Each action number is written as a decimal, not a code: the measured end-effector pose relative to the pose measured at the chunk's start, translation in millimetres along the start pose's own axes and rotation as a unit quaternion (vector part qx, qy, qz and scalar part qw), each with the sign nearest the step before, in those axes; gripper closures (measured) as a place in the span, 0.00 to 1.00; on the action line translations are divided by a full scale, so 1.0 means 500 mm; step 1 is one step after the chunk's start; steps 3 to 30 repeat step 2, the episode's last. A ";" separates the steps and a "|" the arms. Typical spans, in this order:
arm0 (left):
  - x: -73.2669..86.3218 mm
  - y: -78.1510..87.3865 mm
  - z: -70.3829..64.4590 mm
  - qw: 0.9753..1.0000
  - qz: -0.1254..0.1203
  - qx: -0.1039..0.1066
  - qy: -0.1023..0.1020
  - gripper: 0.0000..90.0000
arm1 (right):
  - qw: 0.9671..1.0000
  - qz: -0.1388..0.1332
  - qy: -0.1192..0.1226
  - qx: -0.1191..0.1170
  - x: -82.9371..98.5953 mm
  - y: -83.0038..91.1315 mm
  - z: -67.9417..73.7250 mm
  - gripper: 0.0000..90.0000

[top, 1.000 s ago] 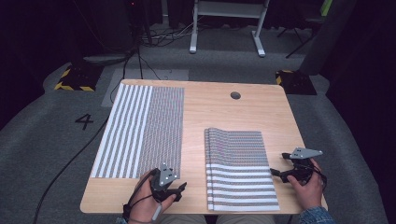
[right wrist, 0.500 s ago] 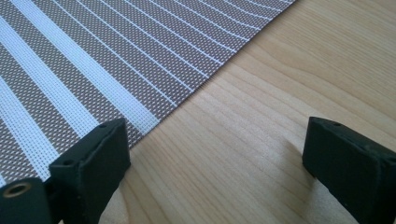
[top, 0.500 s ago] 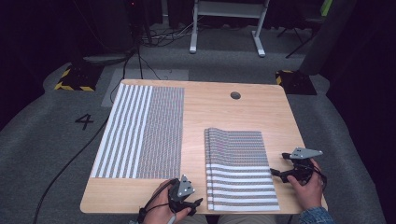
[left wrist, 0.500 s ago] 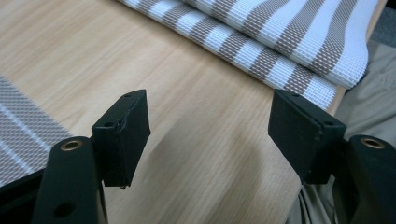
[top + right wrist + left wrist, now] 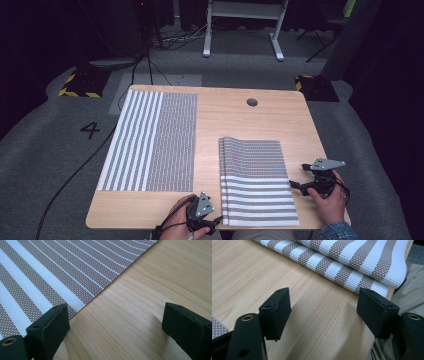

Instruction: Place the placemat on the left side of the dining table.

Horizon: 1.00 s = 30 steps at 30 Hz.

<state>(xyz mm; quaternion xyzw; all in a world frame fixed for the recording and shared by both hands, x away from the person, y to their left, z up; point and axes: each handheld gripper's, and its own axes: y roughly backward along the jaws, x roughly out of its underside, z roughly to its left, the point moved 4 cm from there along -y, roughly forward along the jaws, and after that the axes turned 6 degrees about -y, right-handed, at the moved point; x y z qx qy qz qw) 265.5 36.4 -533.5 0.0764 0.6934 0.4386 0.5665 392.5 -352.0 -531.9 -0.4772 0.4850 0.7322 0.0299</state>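
Note:
Two striped woven mats lie on the wooden table (image 5: 235, 125). A flat mat (image 5: 150, 140) covers the left half. A folded mat (image 5: 255, 182) lies at the front right, its stacked edges (image 5: 352, 267) showing in the left gripper view. My left gripper (image 5: 215, 222) is open at the table's front edge, just left of the folded mat's near corner, jaws wide over bare wood (image 5: 322, 312). My right gripper (image 5: 295, 186) is open beside the folded mat's right edge (image 5: 82, 303), with one jaw over the mat's border.
A round cable hole (image 5: 252, 102) sits near the table's far edge. Cables (image 5: 145, 65) and a white desk frame (image 5: 240, 30) stand on the grey floor beyond. The table's front edge lies right under both hands.
My left gripper has moved right along the front edge, from below the flat mat toward the folded mat's near corner. The right gripper has stayed put.

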 end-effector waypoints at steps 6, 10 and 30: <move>0.001 -0.008 0.002 1.000 -0.028 -0.004 -0.009 0.26 | 1.000 0.000 0.000 0.000 0.000 0.000 0.000 0.08; 0.001 -0.008 0.002 1.000 -0.028 -0.004 -0.009 0.26 | 1.000 0.000 0.000 0.000 0.000 0.000 0.000 0.08; 0.001 -0.008 0.002 1.000 -0.028 -0.004 -0.009 0.26 | 1.000 0.000 0.000 0.000 0.000 0.000 0.000 0.08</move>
